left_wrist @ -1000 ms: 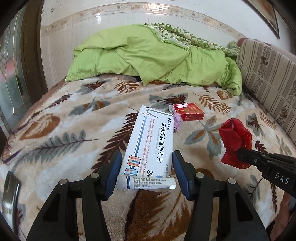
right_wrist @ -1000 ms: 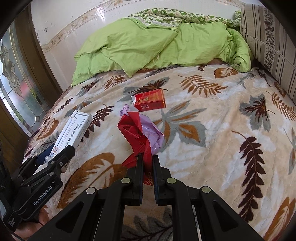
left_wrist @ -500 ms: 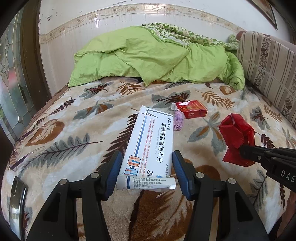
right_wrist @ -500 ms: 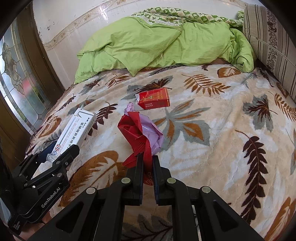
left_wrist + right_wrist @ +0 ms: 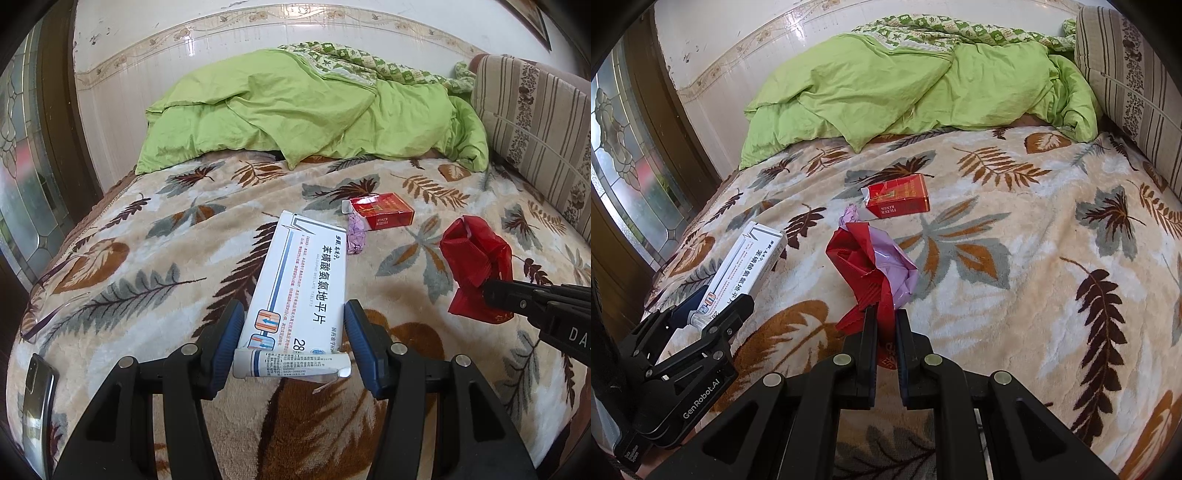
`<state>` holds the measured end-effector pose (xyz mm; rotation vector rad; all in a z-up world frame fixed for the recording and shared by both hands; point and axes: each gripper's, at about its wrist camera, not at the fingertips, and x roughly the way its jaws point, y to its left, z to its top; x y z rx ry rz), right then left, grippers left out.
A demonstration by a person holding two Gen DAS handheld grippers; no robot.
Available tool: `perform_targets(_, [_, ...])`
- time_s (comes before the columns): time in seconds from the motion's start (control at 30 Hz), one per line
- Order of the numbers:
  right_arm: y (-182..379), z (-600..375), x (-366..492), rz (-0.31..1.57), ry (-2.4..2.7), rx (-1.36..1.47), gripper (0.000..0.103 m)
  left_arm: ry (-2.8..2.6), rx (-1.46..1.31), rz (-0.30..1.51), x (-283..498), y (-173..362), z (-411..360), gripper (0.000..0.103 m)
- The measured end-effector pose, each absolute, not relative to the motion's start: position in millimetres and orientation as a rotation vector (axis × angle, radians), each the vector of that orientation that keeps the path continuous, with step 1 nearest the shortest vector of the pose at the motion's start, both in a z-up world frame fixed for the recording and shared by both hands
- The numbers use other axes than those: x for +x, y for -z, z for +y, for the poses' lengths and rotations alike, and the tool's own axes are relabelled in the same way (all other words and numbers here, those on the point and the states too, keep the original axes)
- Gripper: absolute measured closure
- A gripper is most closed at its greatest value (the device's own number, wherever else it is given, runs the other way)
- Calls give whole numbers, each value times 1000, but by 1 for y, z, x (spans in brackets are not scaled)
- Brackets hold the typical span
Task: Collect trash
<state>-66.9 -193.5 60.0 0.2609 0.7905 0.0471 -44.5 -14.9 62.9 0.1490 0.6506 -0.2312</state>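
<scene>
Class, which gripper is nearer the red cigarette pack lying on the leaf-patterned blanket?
Right. The right gripper, shut on a red plastic bag, sits just short of the red cigarette pack; the left gripper holds a white medicine box farther off.

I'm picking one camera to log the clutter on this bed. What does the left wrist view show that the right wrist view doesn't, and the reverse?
Only the left wrist view: a phone and glasses at the bed's left edge, and a tube between the left hand-held gripper's pads.

Only the right wrist view: the purple lining inside the red wrapper held by the right hand-held gripper.

Both: medicine box, cigarette pack, green quilt.
</scene>
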Motion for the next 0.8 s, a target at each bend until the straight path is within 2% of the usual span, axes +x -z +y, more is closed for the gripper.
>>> perform_targets(0.8, [-64, -190, -69, 781, -59, 275, 94, 170, 140, 674, -39, -60, -1, 48])
